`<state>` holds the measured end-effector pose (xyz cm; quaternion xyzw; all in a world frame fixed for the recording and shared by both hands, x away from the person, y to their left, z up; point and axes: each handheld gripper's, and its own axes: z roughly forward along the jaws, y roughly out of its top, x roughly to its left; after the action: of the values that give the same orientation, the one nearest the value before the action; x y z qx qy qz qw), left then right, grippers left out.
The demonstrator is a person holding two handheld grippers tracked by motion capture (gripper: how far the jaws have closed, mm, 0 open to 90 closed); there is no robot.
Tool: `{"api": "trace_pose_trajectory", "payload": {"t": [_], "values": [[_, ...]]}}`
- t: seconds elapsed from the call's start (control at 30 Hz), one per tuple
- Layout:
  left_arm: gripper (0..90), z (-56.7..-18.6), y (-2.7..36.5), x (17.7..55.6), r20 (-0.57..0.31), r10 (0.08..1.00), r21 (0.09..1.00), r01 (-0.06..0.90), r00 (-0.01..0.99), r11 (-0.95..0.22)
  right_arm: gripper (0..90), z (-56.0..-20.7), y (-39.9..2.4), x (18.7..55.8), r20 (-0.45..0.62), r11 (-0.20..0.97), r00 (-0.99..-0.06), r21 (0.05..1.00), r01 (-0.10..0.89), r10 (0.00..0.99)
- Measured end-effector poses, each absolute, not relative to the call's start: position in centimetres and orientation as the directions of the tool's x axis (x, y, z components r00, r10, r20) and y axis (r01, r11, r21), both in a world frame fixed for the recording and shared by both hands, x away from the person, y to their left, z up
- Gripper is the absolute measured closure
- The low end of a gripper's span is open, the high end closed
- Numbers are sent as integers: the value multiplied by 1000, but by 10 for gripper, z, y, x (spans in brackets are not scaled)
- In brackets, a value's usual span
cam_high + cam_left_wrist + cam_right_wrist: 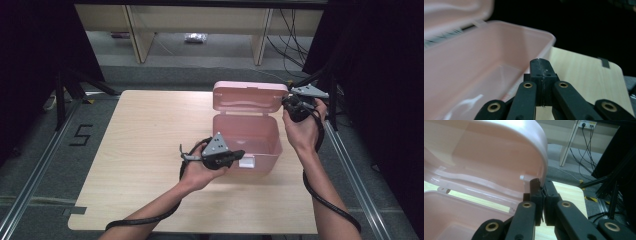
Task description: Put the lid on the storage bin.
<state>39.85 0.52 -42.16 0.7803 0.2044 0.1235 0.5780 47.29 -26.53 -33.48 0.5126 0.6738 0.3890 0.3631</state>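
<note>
A pink plastic box [250, 142] stands on the wooden table [145, 150] with its lid [250, 96] tipped up and back. My right gripper [289, 102] is at the lid's right end, and in the right gripper view its jaws [541, 186] are shut on the lid's rim [541, 157]. At the box's front wall, beside a white latch [247, 162], is my left gripper [239, 155]. Its jaws [541, 67] are pressed together with nothing between them, just above the box's rim [529, 31]. The inside of the box [474, 75] looks empty.
The box stands right of the table's middle, near its right edge [300, 200]. Bare wood lies to the left and in front. Floor rails [35, 170] run along both sides, with a taped "5" [80, 135] at the left. Cables [586, 142] and black stands are at the far right.
</note>
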Motion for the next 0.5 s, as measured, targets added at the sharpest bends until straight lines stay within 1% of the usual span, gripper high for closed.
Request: {"api": "trace_pose_trajectory", "payload": {"t": [0.23, 0.3, 0.37, 0.4, 0.47, 0.5], "values": [[899, -403, 38, 417, -48, 537, 966, 176, 842, -190, 889, -336, -265, 469, -92, 172, -209, 897, 407, 974], [899, -400, 44, 422, -54, 556, 967, 182, 830, -178, 889, -338, -264, 468, -88, 164, -203, 902, 398, 975], [899, -398, 49, 426, -62, 571, 969, 186, 819, -162, 889, -338, -265, 467, -107, 183, -208, 901, 393, 972], [899, -396, 52, 429, -64, 579, 970, 187, 813, -155, 889, -339, -263, 466, -85, 157, -196, 906, 394, 977], [899, -393, 56, 433, -67, 594, 972, 186, 802, -143, 889, -339, -266, 466, -115, 193, -216, 902, 386, 970], [899, -392, 58, 435, -70, 600, 972, 189, 797, -138, 888, -339, -265, 464, -97, 176, -211, 900, 399, 973]]}}
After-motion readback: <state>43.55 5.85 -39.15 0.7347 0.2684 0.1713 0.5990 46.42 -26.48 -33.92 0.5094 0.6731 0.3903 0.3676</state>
